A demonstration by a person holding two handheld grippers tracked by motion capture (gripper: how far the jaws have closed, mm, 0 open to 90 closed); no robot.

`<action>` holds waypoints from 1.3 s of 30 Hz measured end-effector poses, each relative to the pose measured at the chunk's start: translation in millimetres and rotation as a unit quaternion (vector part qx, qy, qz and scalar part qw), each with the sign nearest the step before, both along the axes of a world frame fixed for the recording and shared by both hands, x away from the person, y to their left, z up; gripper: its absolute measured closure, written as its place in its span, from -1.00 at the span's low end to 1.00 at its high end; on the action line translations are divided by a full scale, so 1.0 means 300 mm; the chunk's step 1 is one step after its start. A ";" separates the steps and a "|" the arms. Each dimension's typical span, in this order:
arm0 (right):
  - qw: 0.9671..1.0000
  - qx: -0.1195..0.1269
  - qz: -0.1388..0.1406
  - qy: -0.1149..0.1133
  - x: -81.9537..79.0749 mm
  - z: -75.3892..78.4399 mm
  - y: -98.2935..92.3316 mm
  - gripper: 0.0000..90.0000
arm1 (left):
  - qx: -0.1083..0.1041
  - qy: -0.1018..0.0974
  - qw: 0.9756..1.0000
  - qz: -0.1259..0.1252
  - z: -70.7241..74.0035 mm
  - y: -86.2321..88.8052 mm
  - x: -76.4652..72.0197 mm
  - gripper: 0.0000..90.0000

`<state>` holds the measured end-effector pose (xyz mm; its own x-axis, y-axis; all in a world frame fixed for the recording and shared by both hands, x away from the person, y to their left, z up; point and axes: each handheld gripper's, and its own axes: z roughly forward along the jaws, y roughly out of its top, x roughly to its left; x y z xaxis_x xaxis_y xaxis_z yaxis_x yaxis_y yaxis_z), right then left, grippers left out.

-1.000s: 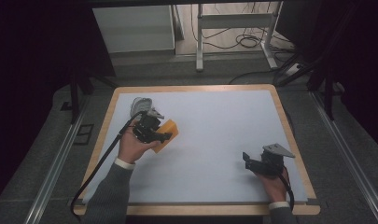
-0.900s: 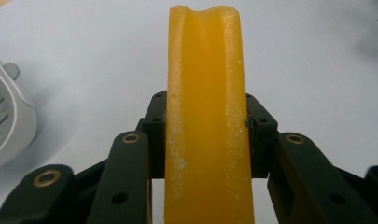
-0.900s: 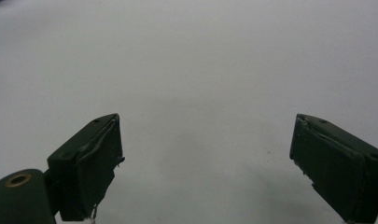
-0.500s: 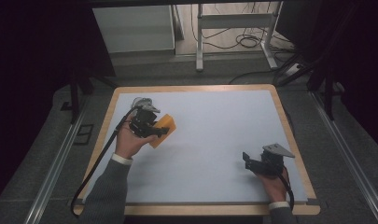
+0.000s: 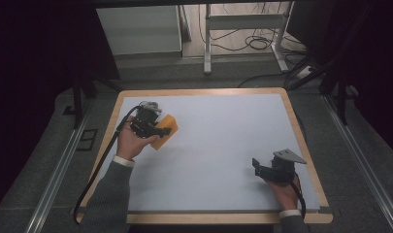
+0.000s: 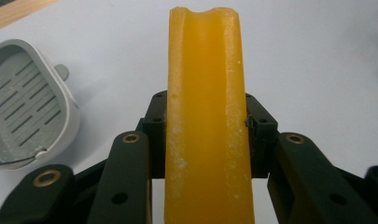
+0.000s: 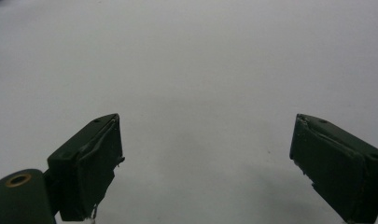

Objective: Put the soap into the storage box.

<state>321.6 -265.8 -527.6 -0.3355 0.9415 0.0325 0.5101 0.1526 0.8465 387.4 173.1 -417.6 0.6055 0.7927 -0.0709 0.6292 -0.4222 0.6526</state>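
**Left claw has the yellow bar, swung a bit up the bench**

Since a second ago my left claw [image 5: 161, 130] has drifted slightly toward the far-left corner with the yellow bar [image 5: 166, 130] tagging along, and the bar looks turned more edge-on from the high view now. Right hand basically hasn't budged.

So, left claw first: it's clamped on the bar. In the left gripper view both black jaws press against its long sides, and the bar [image 6: 206, 116] runs straight up out of the grip, waxy looking, with a shallow groove down the middle and a notched top end. It's held up off the bench, not lying on it. My left hand [image 5: 132, 141] wraps the body of the tool and the cable trails back along my sleeve.

Just off to the side of it there's a small grey dish [image 6: 28, 102] with slots in its floor, sitting on the bench near the wooden edge. From above I can barely make out the dish [image 5: 149, 105] peeking past the claw.

Right claw [image 5: 256, 166] is down at the near-right part of the bench [image 5: 223, 141], jaws spread wide apart with nothing between them, just pale surface underneath. The two claws are well apart.
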 end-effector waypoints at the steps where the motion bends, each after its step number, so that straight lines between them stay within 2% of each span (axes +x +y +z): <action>1: 1.000 0.000 0.000 0.000 0.000 0.000 0.000 -0.79 | -0.002 -0.003 1.000 0.005 0.001 0.002 0.001 0.36; 6: 1.000 0.000 0.000 0.000 0.000 0.000 0.000 -0.79 | 0.005 -0.012 1.000 0.017 0.013 0.014 0.008 0.36; 13: 1.000 0.000 0.000 0.000 0.000 0.000 0.000 -0.79 | 0.000 -0.014 1.000 0.022 0.033 0.028 0.025 0.36; 30: 1.000 0.001 -0.001 -0.001 -0.001 0.000 0.000 -0.79 | -0.004 -0.009 0.999 0.033 0.047 0.061 0.057 0.36; 39: 1.000 0.000 0.000 -0.002 -0.002 0.000 0.001 -0.79 | -0.008 -0.007 0.999 0.048 0.047 0.081 0.085 0.36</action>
